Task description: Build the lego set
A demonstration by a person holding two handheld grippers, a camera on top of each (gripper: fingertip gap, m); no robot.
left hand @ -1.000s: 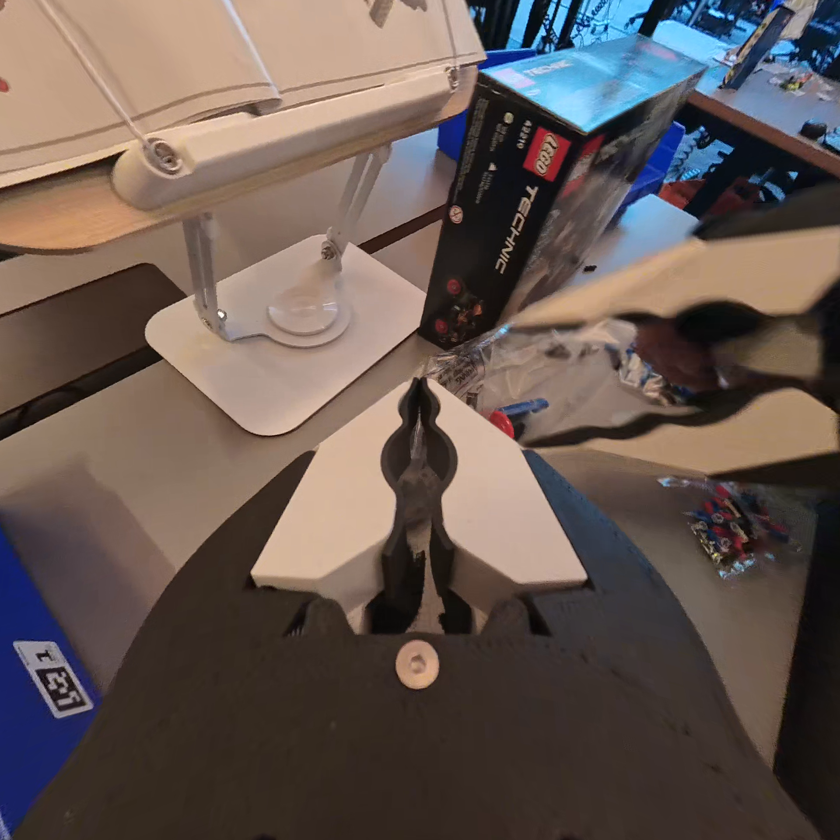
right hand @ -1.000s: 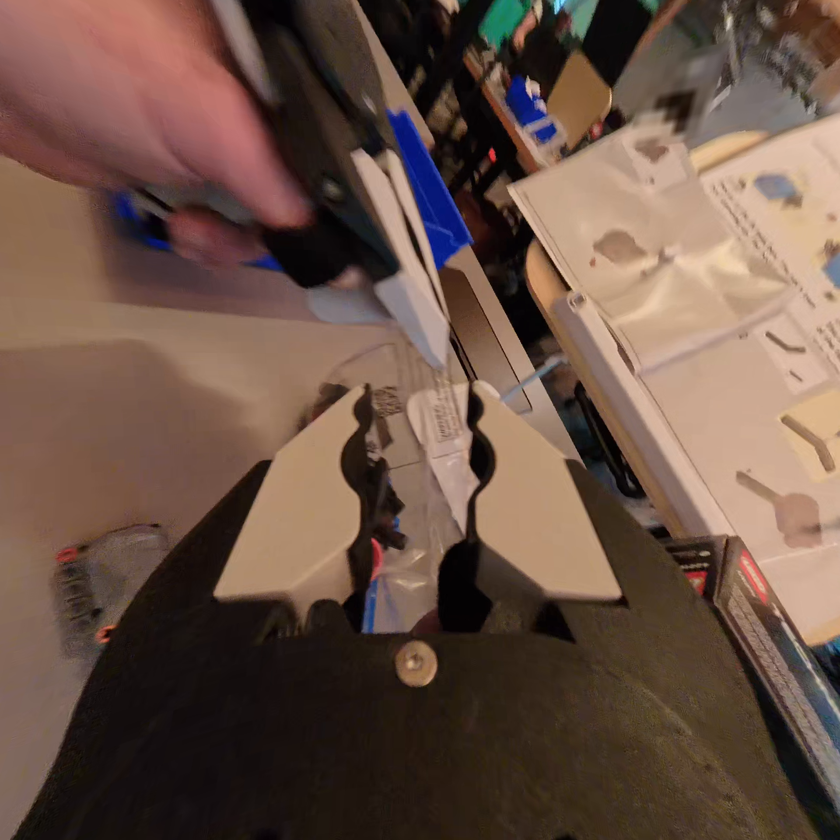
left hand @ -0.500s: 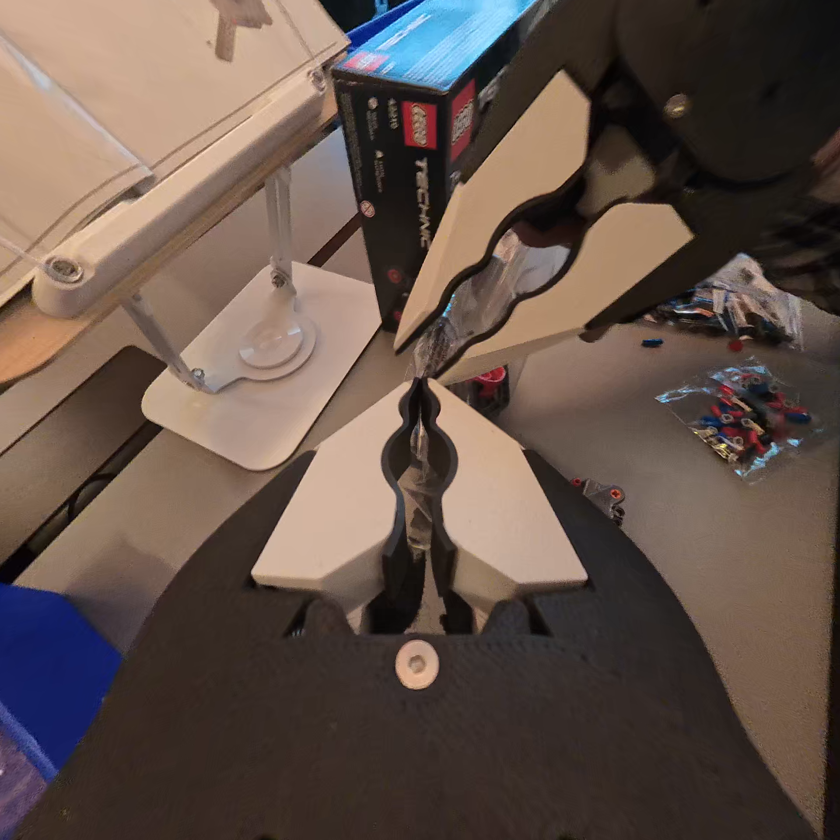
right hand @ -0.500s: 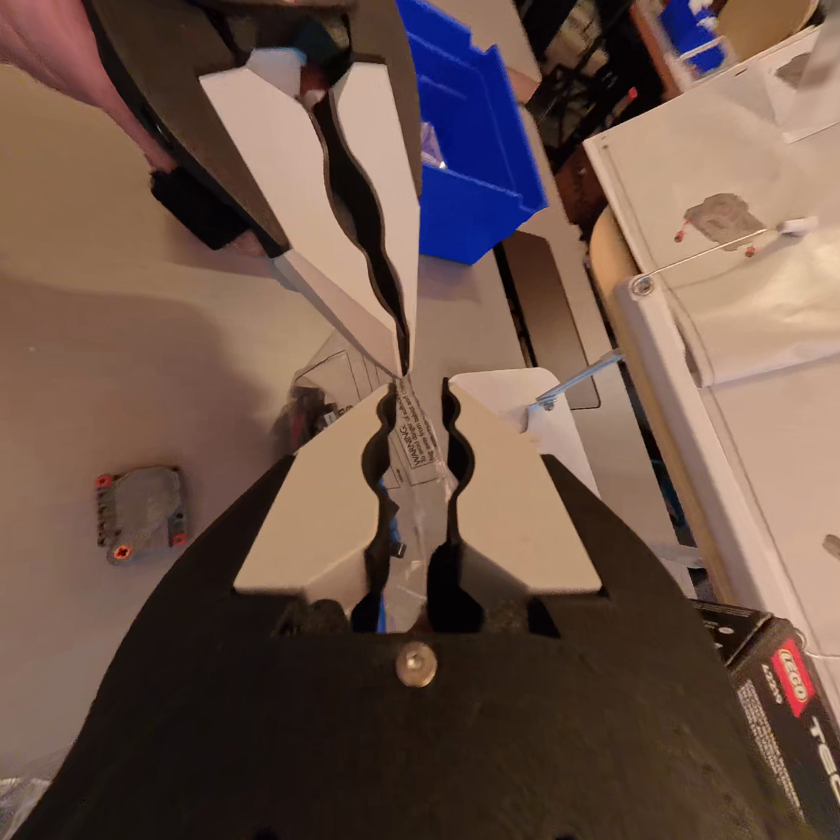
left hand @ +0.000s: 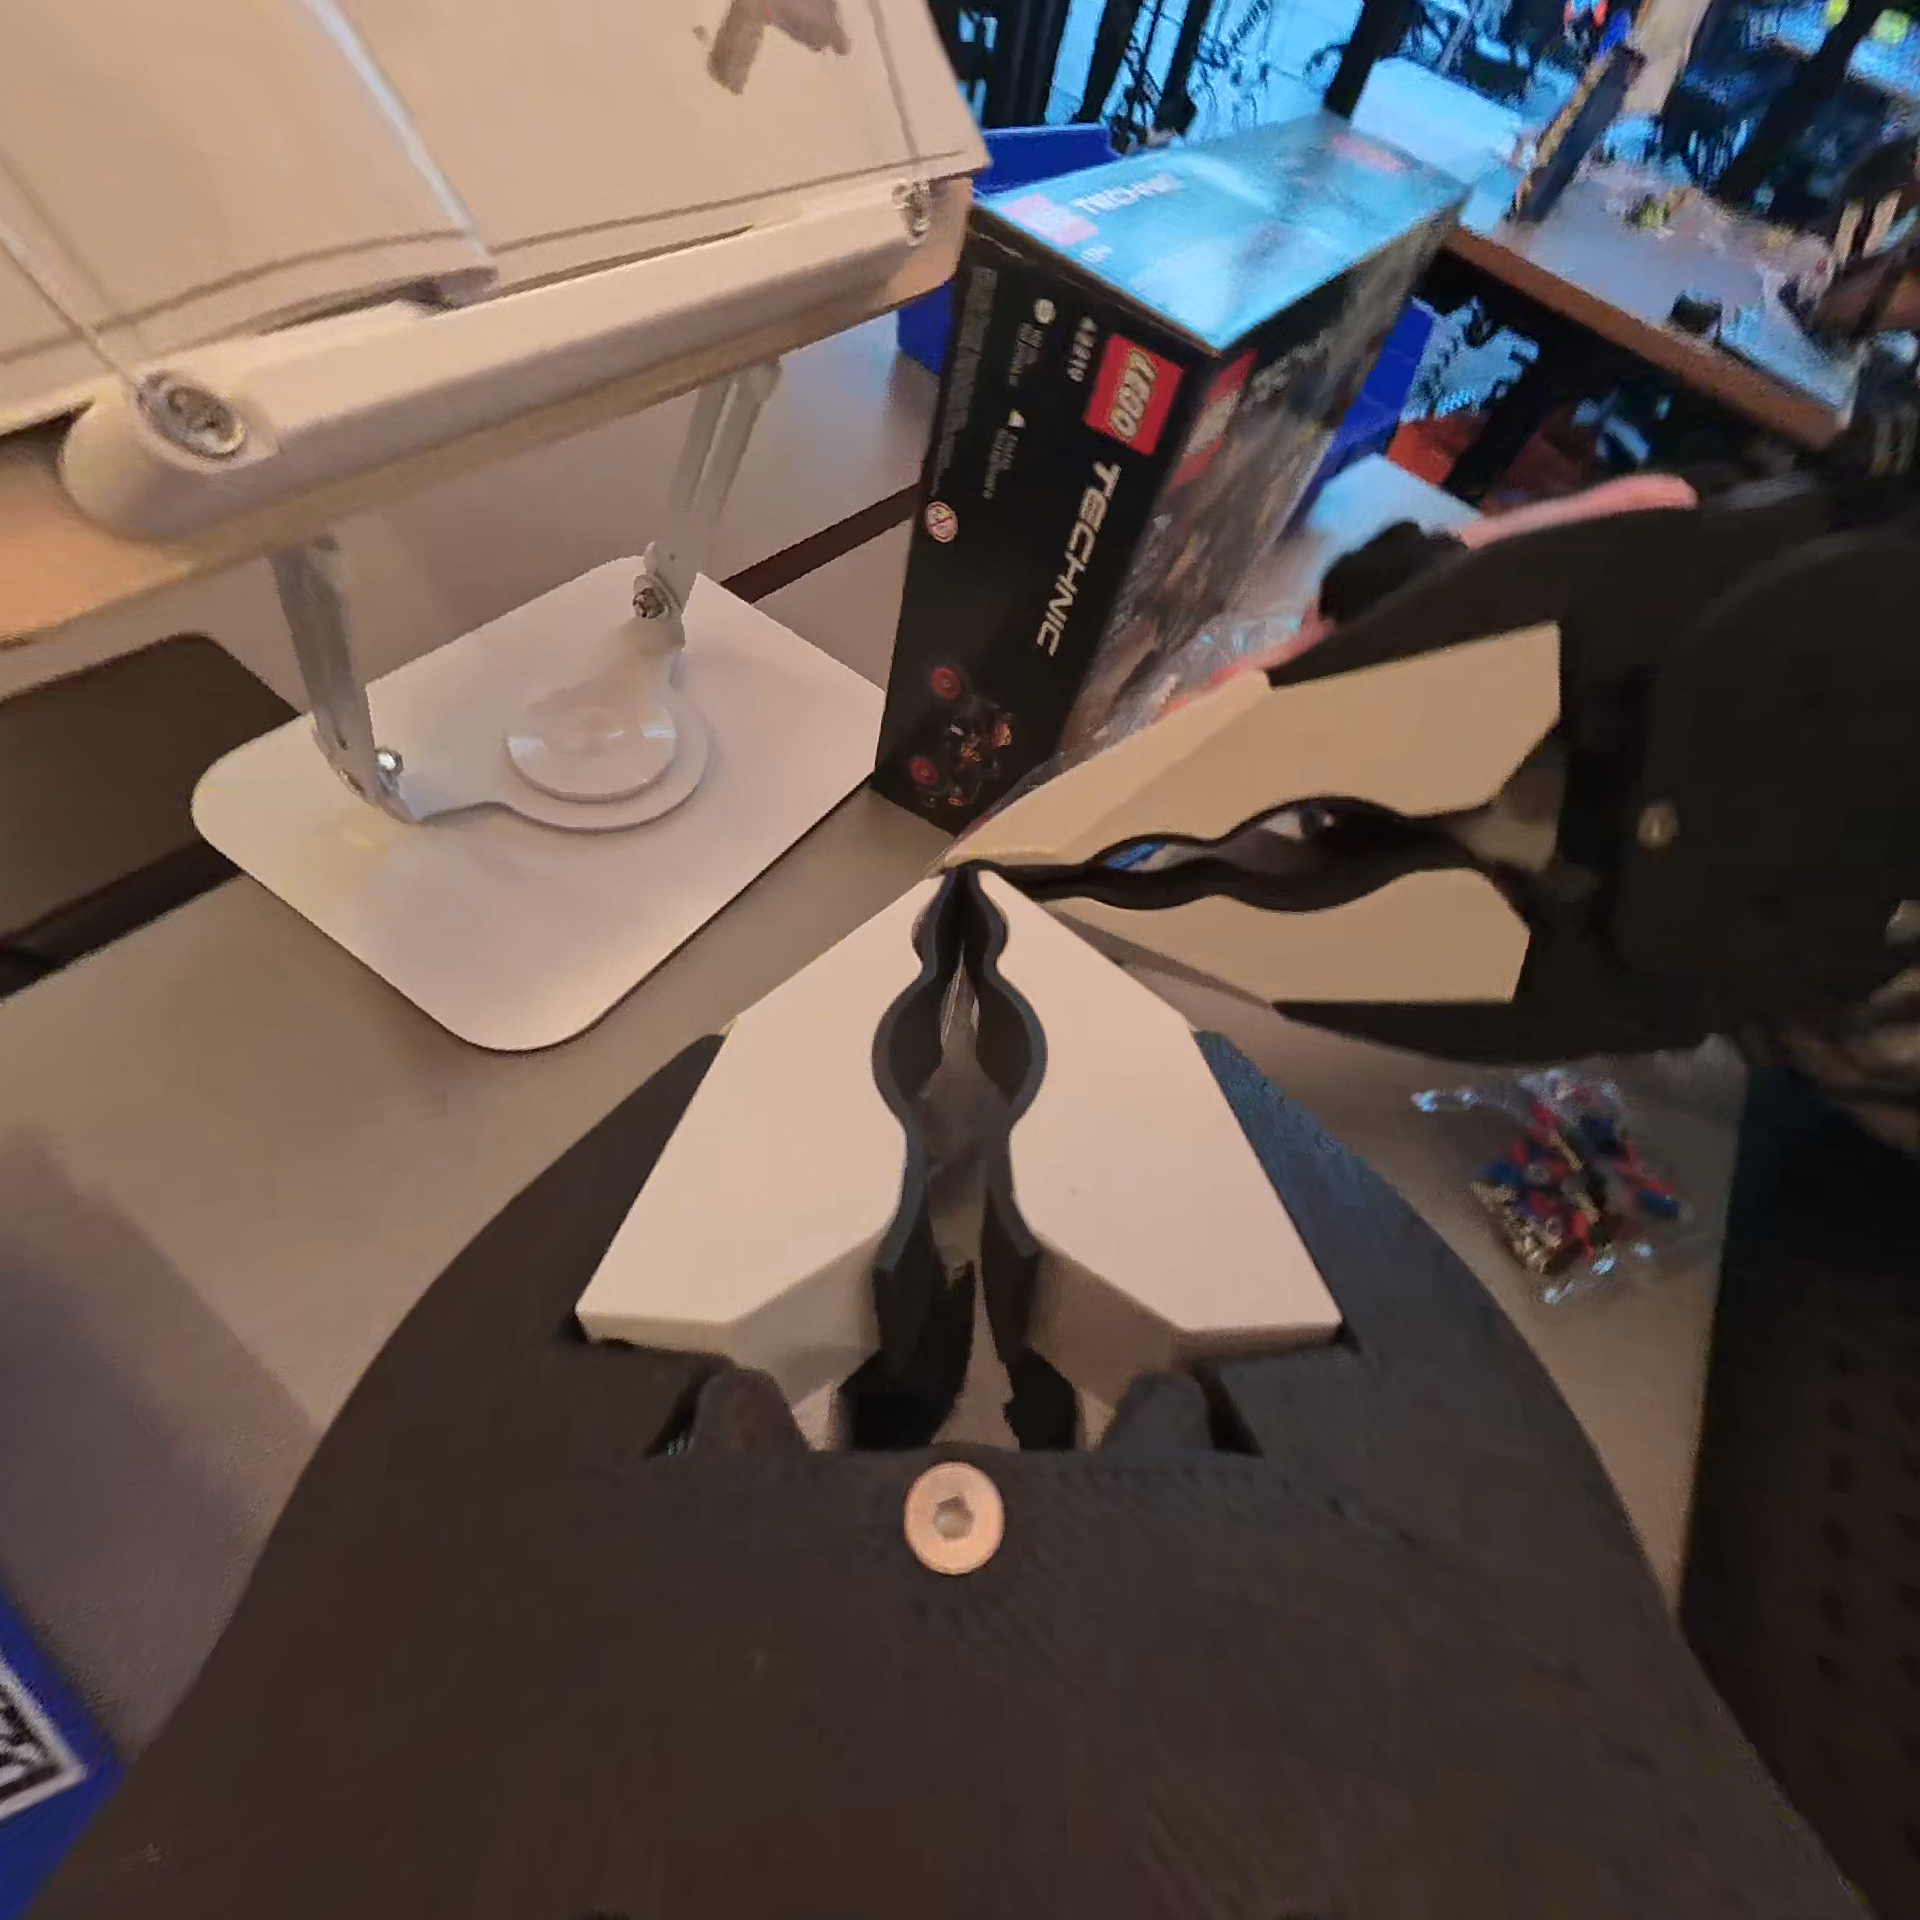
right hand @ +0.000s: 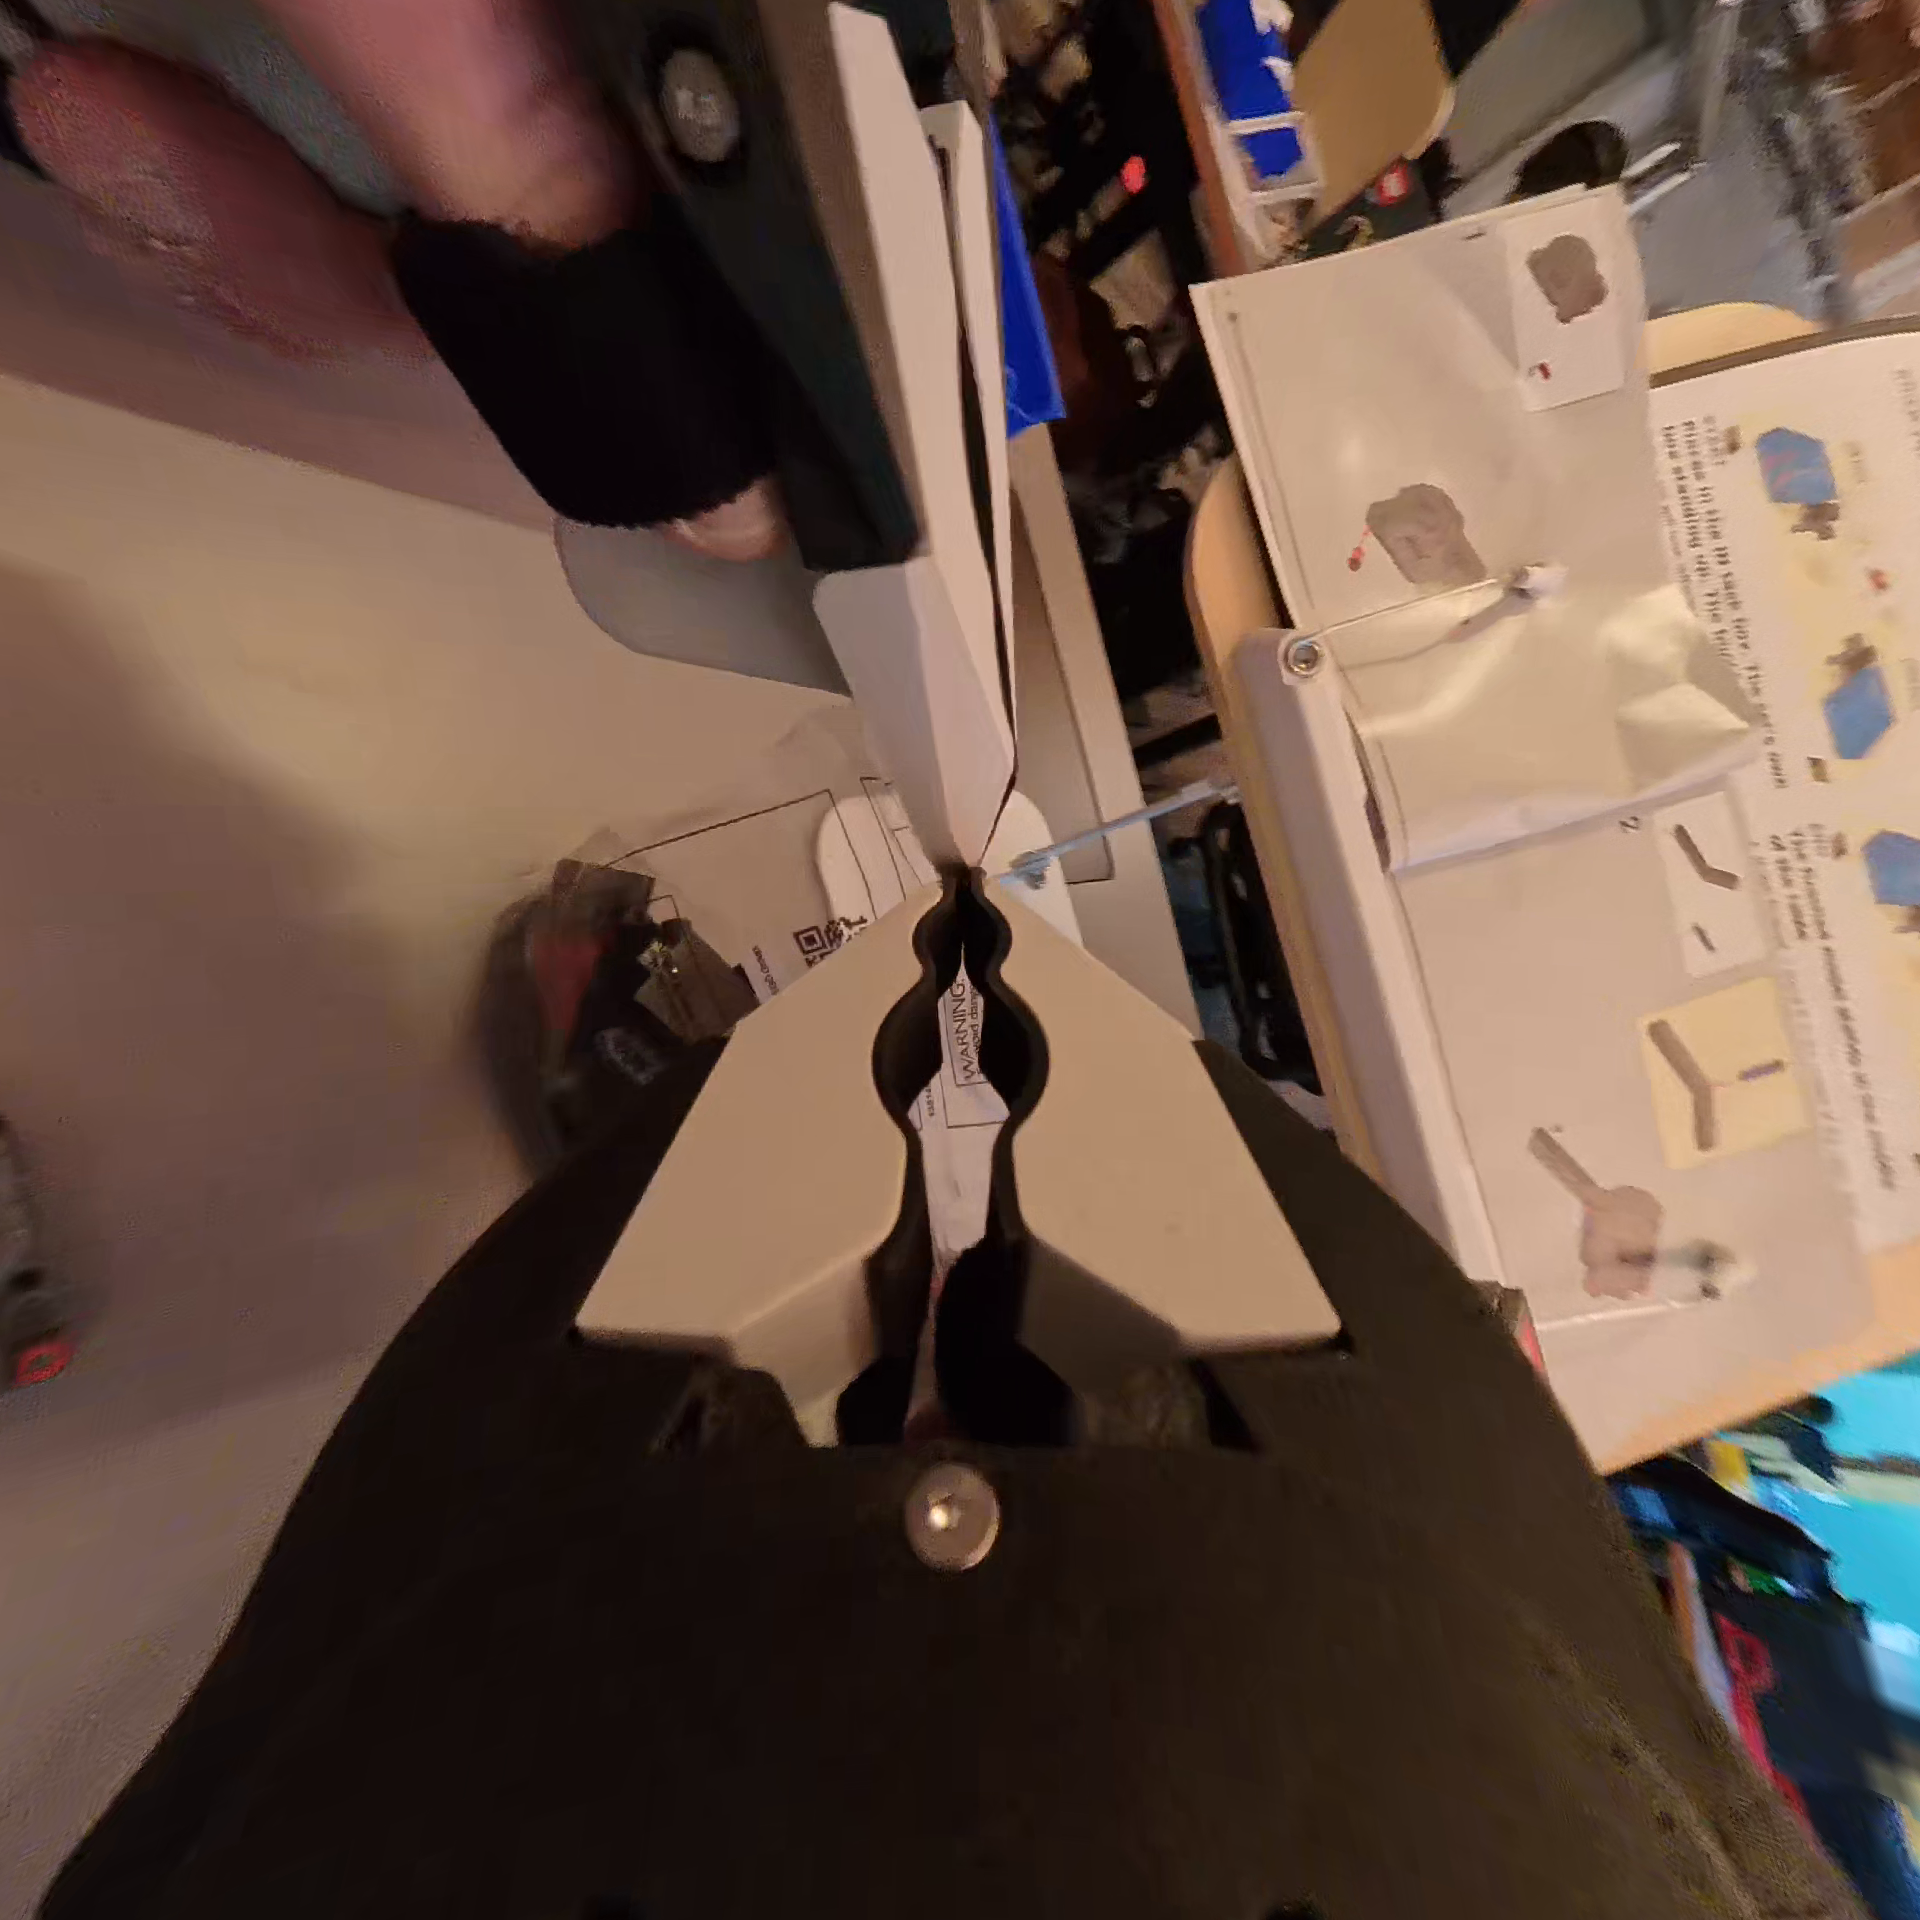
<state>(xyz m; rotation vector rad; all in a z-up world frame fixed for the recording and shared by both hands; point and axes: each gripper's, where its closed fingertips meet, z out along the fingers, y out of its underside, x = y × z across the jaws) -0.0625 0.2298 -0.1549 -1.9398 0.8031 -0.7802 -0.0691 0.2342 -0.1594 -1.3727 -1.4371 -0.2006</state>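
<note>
In the left wrist view, the left gripper (left hand: pixel 961 883), white-fingered on a black body, filled the lower centre of the frame with its jaws pressed together on a clear plastic parts bag (left hand: pixel 958 1013), a sliver of which showed in the wavy gap between the fingers. The right gripper (left hand: pixel 961 860) came in from the right edge, its tips meeting the left gripper's tips at mid-frame; its jaws were likewise closed on the same bag.

In the right wrist view, the bag (right hand: pixel 961 1049) showed as a printed white strip pinched between the right gripper's fingers (right hand: pixel 1122 1122). The rest of it, holding dark and red pieces, lay at centre left against the beige tabletop (right hand: pixel 208 935). A person's hand (right hand: pixel 312 156) gripped the left gripper at the upper left.

A black rectangular cardboard set box (left hand: pixel 1049 582) stood upright at upper centre of the left wrist view, just right of a white metal book stand (left hand: pixel 540 831) bearing an open instruction booklet (right hand: pixel 1558 935). A second clear bag of red and blue pieces (left hand: pixel 1569 1174) lay on the table at the right edge, well apart from the grippers.
</note>
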